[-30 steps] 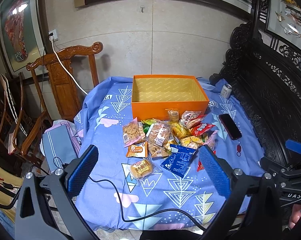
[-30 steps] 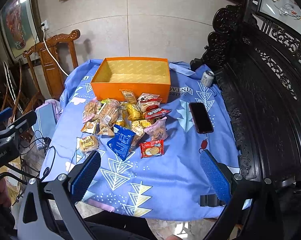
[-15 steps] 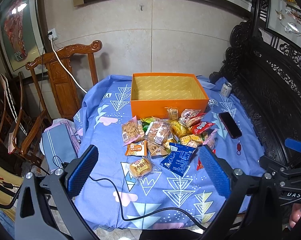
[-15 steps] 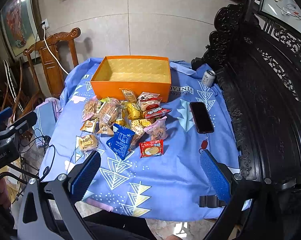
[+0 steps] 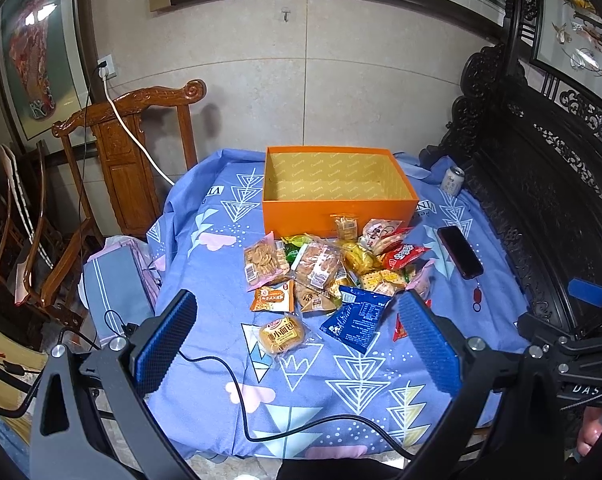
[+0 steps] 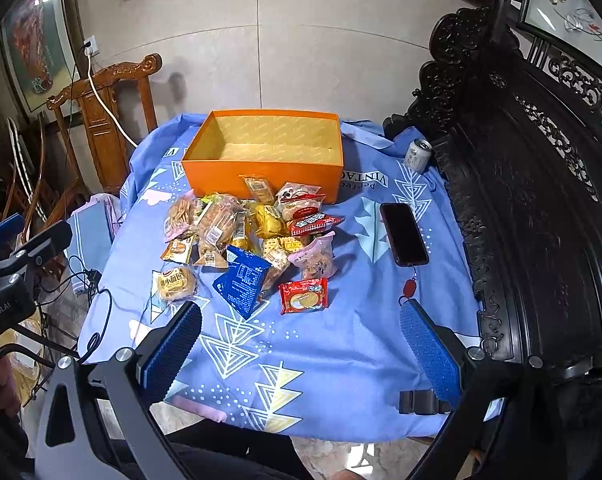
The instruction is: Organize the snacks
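An open orange box [image 5: 337,216] [image 6: 261,176] stands empty at the back of the blue-clothed table [image 5: 341,384]. A pile of snack packets [image 5: 325,268] [image 6: 245,228] lies in front of it. Nearest lie a round bun packet [image 5: 281,334] [image 6: 175,283], a blue packet [image 5: 357,316] [image 6: 241,280] and a red packet [image 6: 303,296]. My left gripper [image 5: 297,338] is open and empty, above the table's near edge. My right gripper [image 6: 301,344] is open and empty, just short of the red packet.
A black phone [image 5: 459,251] [image 6: 403,233] with a red tag lies right of the pile. A drink can [image 5: 453,179] [image 6: 417,155] stands at the back right. A carved dark bench [image 6: 541,208] lines the right side. A wooden chair [image 5: 129,160] stands left. A black cable [image 5: 237,384] crosses the near cloth.
Both grippers have crept slightly forward toward the snack pile. Both stay open and empty. Nothing on the table has moved.
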Motion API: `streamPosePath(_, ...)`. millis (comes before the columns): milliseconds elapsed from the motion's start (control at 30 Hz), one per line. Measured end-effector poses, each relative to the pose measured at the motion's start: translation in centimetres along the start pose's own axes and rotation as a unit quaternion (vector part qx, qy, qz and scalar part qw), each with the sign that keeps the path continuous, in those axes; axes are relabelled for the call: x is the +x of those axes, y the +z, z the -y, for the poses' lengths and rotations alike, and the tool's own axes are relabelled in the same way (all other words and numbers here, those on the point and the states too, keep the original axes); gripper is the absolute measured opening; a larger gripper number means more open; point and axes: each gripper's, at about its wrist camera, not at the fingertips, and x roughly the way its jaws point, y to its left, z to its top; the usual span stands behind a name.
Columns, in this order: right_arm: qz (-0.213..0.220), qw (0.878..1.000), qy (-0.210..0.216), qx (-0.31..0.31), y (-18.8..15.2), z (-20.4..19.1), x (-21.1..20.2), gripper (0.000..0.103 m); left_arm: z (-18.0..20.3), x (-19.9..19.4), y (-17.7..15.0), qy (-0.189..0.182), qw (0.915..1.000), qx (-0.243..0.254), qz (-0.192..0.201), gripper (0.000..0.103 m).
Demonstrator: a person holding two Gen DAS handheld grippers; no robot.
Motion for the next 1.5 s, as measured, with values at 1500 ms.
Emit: streamPosePath(1500,0.011,0.999,0.039,-0.033,-6.6,0.8,25.0,0.1,-8.5,13.6,-8.3,0.018,0.9974,-0.055,-0.043,0.099)
